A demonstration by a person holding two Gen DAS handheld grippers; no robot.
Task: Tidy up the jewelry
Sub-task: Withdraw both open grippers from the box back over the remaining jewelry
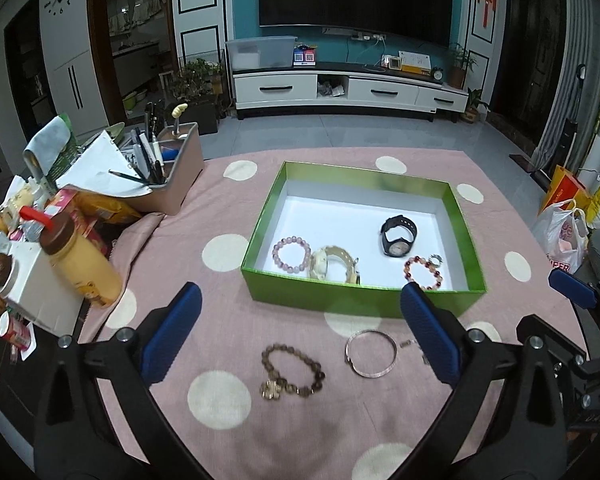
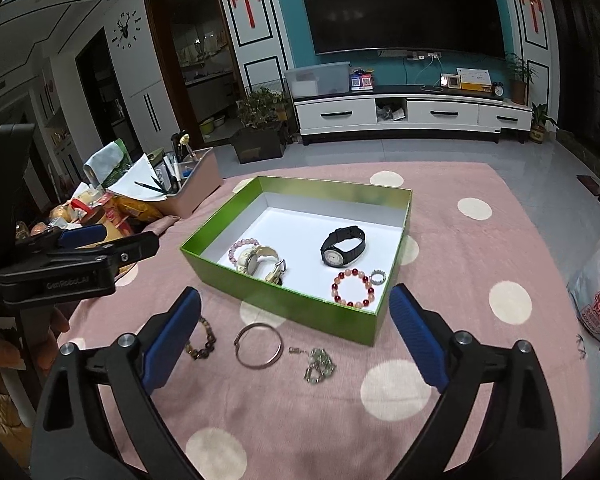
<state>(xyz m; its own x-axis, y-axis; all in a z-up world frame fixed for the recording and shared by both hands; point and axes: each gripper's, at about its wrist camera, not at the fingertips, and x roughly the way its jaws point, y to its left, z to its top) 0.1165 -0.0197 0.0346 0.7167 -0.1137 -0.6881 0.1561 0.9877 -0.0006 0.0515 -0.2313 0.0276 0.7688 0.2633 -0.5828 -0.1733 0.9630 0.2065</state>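
Observation:
A green box [image 1: 260, 220] [image 2: 220, 268] on the pink dotted cloth holds a black watch [image 1: 398, 235] [image 2: 343, 246], a pink bead bracelet [image 1: 291, 255] [image 2: 242, 249], a cream watch [image 1: 332, 268] [image 2: 260, 262], a red bead bracelet [image 1: 423, 273] [image 2: 353, 287] and a small ring [image 1: 435, 259] [image 2: 377, 277]. In front of the box lie a brown bead bracelet [image 1: 292, 372] [image 2: 204, 342], a silver bangle [image 1: 371, 354] [image 2: 258, 345] and a green chain piece [image 2: 318, 364]. My left gripper [image 1: 300, 320] is open above the brown bracelet and bangle. My right gripper [image 2: 296, 320] is open above the bangle and chain.
A pen holder [image 1: 168, 168] [image 2: 192, 184], papers, a yellow bottle [image 1: 80, 260] and snack packs crowd the table's left side. A plastic bag [image 1: 564, 240] [image 2: 598, 284] sits off the right edge. A TV cabinet [image 1: 348, 88] stands far behind.

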